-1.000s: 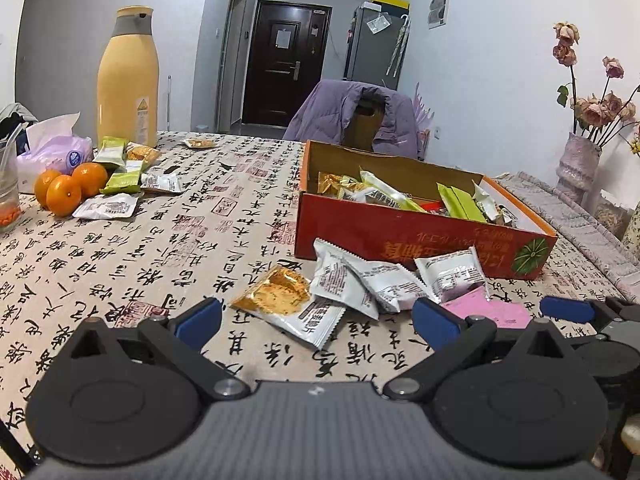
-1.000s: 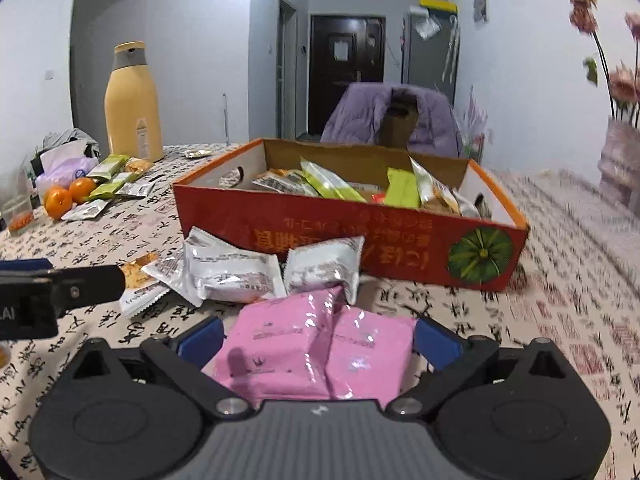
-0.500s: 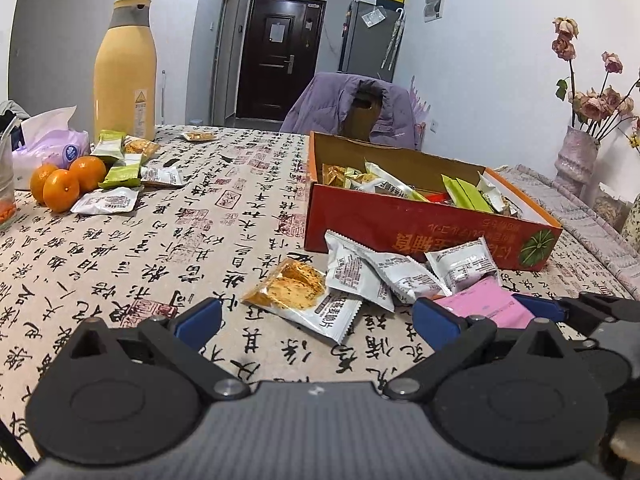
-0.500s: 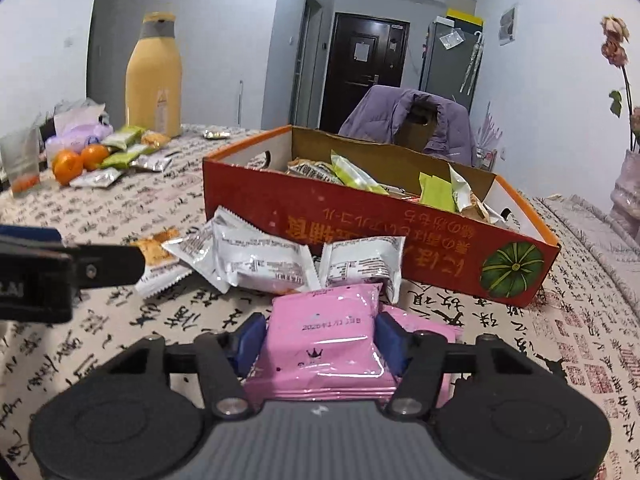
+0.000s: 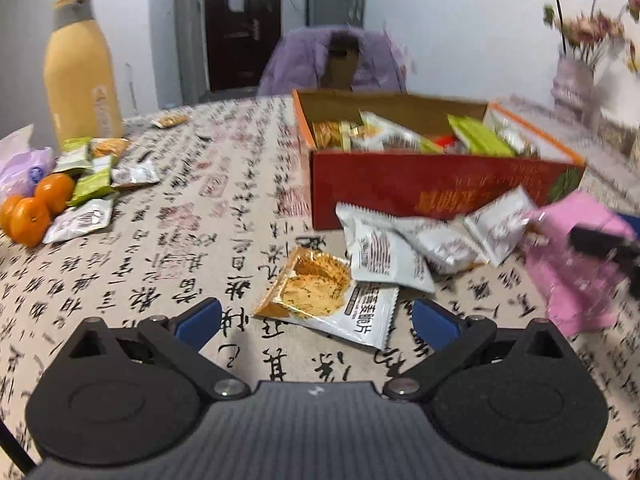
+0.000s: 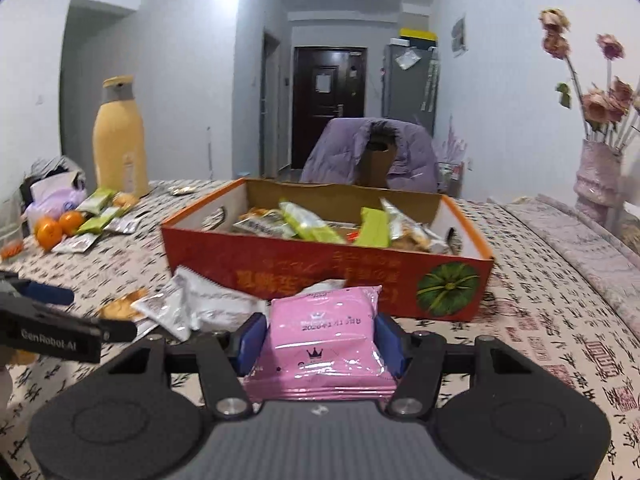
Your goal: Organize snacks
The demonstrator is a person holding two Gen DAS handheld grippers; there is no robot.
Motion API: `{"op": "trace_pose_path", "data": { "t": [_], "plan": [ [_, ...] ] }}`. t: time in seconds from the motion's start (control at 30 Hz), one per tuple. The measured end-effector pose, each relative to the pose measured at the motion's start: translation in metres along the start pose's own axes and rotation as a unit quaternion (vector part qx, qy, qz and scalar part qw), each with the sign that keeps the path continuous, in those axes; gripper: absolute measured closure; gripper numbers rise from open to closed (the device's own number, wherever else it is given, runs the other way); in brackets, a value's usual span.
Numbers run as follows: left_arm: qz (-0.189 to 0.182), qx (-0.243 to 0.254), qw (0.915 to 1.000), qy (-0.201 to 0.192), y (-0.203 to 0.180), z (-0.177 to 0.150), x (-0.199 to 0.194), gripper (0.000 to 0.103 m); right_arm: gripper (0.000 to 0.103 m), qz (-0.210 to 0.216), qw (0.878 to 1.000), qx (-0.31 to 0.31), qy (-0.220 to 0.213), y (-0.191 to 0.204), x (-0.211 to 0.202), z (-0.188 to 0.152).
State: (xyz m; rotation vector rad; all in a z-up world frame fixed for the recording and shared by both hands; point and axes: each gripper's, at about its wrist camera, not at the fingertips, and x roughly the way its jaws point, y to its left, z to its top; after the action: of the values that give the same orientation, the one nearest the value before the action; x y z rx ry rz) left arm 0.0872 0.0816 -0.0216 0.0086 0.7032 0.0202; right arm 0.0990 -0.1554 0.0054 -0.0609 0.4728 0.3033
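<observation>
Two tools: right tool grips pink packet; left tool open, empty.
Route: lift clear of red box front wall, release at 12 o'clock.

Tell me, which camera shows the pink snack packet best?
The right wrist view: the pink packet sits sharp and central, clamped in the right gripper. The left wrist view shows it only blurred at the right edge.

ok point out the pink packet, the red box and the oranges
pink packet (image 6: 322, 330), right wrist view, middle of its front
red box (image 6: 320, 276), right wrist view, near wall
oranges (image 5: 30, 220), left wrist view, front orange
</observation>
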Motion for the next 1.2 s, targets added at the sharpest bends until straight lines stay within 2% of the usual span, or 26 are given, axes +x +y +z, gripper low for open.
{"op": "trace_pose_path", "data": {
  "t": [0.2,0.43,0.47,0.53,0.63,0.8,0.97,1.0,1.03,1.2],
  "plan": [
    [-0.019,-0.021,0.9992,0.027,0.009,0.008,0.023,0.0,0.044,-0.012,1.0,0.024,-0.004,-0.02,0.004,0.0],
    [-0.002,-0.025,0.9995,0.022,0.004,0.007,0.028,0.002,0.044,-0.016,0.999,0.041,0.005,-0.033,0.017,-0.001],
    [0.003,-0.024,0.9995,0.019,0.003,0.008,0.028,0.006,0.044,-0.015,0.999,0.042,0.007,-0.034,0.018,-0.002],
    [0.016,-0.02,0.9996,0.012,0.001,0.008,0.025,0.024,0.044,-0.014,0.999,0.045,0.009,-0.036,0.02,-0.002],
    [0.019,-0.026,0.9995,0.002,0.003,0.007,0.021,0.036,0.044,-0.012,0.999,0.048,0.008,-0.037,0.02,-0.003],
    [0.023,-0.037,0.9988,-0.02,0.005,0.003,0.009,0.046,0.044,-0.008,0.999,0.047,0.006,-0.036,0.019,-0.004],
    [0.022,-0.027,0.9981,-0.052,-0.001,0.003,-0.01,0.066,0.044,-0.002,0.999,0.045,0.002,-0.035,0.017,-0.003],
    [0.02,-0.024,0.9979,-0.057,-0.003,0.003,-0.012,0.08,0.044,-0.001,0.999,0.044,0.001,-0.035,0.016,-0.003],
    [0.018,-0.022,0.9978,-0.06,-0.004,0.004,-0.014,0.087,0.044,0.0,0.999,0.044,0.001,-0.035,0.015,-0.004],
    [0.013,-0.029,0.9968,-0.074,-0.003,0.003,-0.024,0.093,0.044,0.002,0.999,0.046,-0.003,-0.035,0.012,-0.003]
  ]
}}
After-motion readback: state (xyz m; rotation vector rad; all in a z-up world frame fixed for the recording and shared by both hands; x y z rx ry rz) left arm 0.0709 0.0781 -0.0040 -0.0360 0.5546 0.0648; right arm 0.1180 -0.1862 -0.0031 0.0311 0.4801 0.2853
